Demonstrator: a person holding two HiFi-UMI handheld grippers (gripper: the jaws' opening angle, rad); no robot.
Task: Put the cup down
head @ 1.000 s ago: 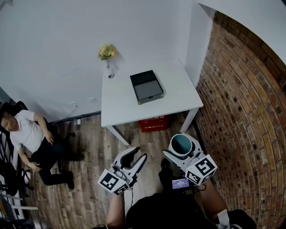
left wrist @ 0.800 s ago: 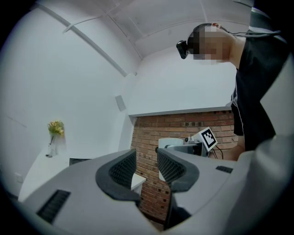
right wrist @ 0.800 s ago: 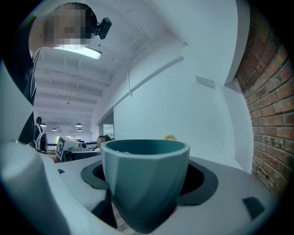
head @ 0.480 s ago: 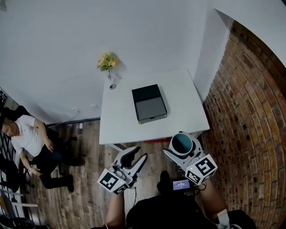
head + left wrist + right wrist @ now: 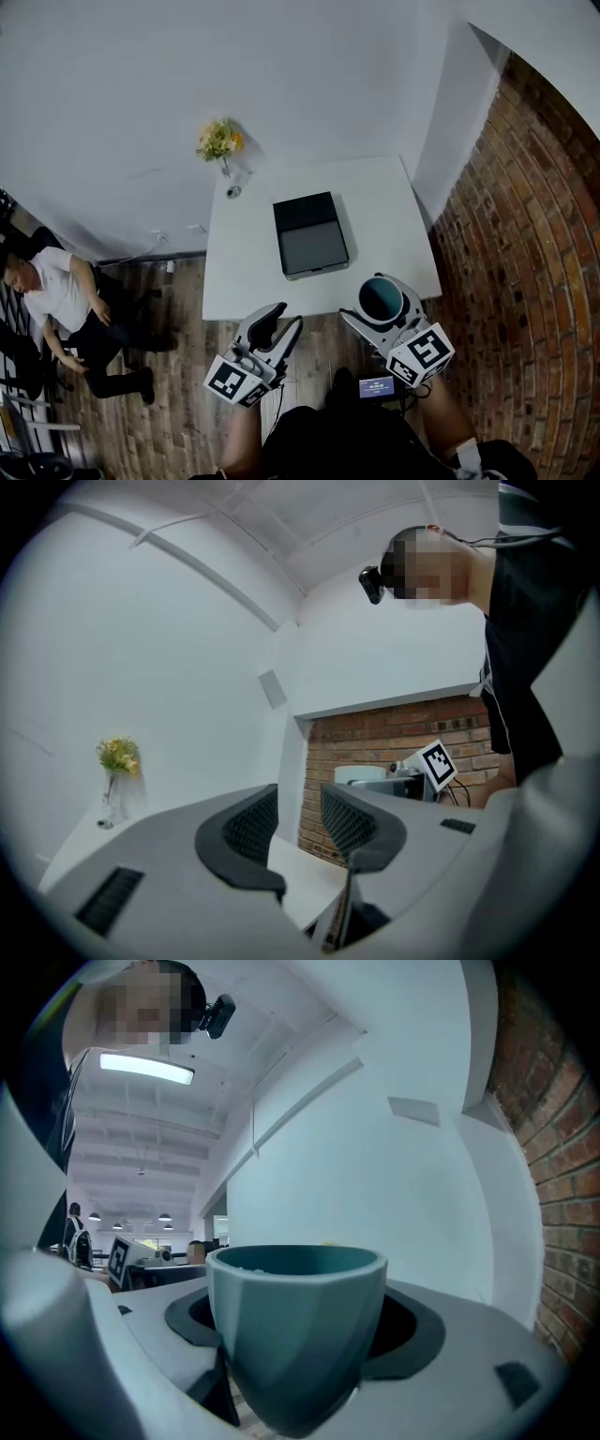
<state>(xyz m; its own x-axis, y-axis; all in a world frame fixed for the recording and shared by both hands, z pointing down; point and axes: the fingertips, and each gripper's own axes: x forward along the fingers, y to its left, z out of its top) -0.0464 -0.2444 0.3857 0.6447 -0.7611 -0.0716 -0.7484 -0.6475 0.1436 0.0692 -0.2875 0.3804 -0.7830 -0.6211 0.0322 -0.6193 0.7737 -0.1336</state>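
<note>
A teal cup [image 5: 380,297] stands upright between the jaws of my right gripper [image 5: 382,309], which is shut on it. In the head view it hangs over the near right edge of the white table [image 5: 394,216]. The right gripper view is filled by the cup [image 5: 295,1326], with the dark pads against its two sides. My left gripper [image 5: 284,317] is to the left, just short of the table's near edge. It is open, with a narrow gap and nothing between its jaws [image 5: 300,808].
A black box [image 5: 310,234] lies mid-table. A vase of yellow flowers [image 5: 219,141] and a small white object [image 5: 232,191] stand at the far left corner. A brick wall [image 5: 525,281] runs on the right. A person [image 5: 61,300] sits at the left on the wooden floor side.
The table has come nearer in the head view, so the cup now overlaps its near edge. Both grippers keep the same pose, and the cup stays gripped.
</note>
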